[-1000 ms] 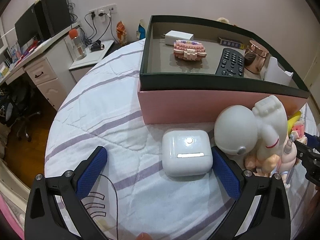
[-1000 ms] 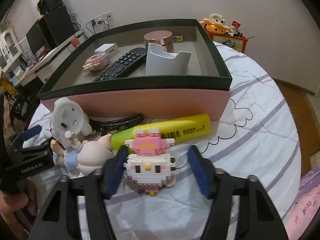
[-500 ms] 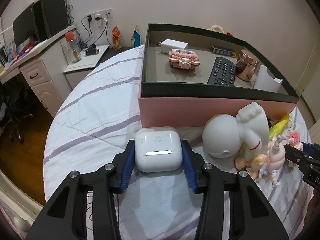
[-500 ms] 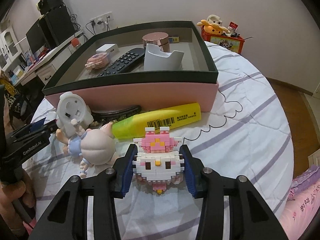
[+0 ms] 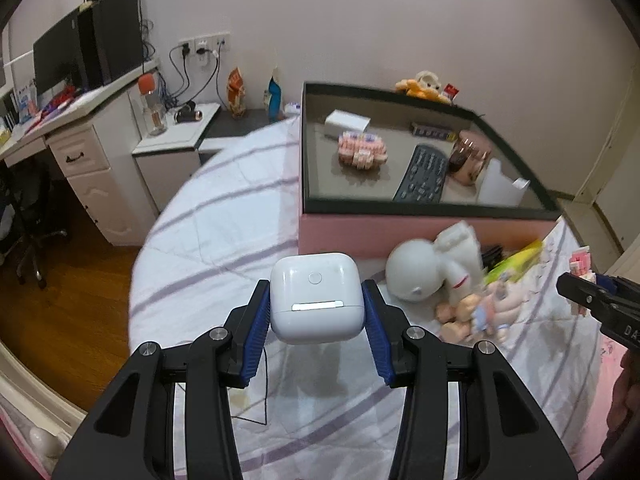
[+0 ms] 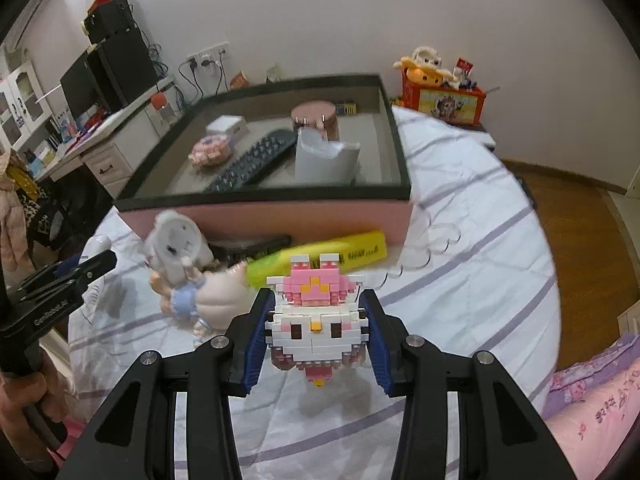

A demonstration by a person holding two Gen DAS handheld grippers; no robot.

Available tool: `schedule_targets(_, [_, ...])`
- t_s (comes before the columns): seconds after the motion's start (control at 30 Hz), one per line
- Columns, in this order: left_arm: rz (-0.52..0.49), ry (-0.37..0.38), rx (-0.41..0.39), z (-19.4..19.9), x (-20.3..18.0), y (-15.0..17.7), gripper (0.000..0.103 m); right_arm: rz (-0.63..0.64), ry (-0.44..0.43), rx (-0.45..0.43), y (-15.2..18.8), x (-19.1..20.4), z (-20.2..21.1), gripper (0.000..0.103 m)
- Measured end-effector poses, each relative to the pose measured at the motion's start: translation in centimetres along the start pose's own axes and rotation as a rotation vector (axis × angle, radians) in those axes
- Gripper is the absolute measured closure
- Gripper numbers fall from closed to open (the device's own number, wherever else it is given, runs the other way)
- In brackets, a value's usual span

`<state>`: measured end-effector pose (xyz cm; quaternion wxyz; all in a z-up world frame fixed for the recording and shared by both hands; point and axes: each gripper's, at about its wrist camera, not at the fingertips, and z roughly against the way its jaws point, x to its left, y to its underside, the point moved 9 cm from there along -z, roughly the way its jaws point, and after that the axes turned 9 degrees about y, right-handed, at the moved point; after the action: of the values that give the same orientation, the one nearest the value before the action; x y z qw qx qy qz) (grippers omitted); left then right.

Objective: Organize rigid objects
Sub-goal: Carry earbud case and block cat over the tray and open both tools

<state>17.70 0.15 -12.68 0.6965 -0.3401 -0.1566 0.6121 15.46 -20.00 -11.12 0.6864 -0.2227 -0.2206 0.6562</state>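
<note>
While a white earbud case (image 5: 317, 298) is pinched by the left hand-held gripper (image 5: 317, 320), a brick-built cat figure (image 6: 316, 320) is clamped by the right hand-held gripper (image 6: 316, 334); the pink box (image 6: 280, 216) sits at twelve o'clock.

Desk (image 5: 72, 120), monitor (image 5: 60, 56), wall sockets (image 5: 204, 44), wood floor (image 6: 580, 216).

Each camera sits just behind its gripper and looks forward and down over the bed (image 5: 224, 208). Both views share the box (image 5: 420, 228) (image 6: 256, 216) and the toys before it.
</note>
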Motion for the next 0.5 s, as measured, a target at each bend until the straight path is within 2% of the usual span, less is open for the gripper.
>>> schedule_targets(0.27, [-0.053,0.023,-0.080,2.5,-2.2,-5.9,0.058,0.034,-0.014,-0.094,-5.8,0.7,2.4,0.058])
schedule_targets(0.5, [-0.063,0.070,-0.095,0.5,-4.2,-10.3,0.058,0.053,-0.026,-0.103,-10.7,1.8,0.6,0.058])
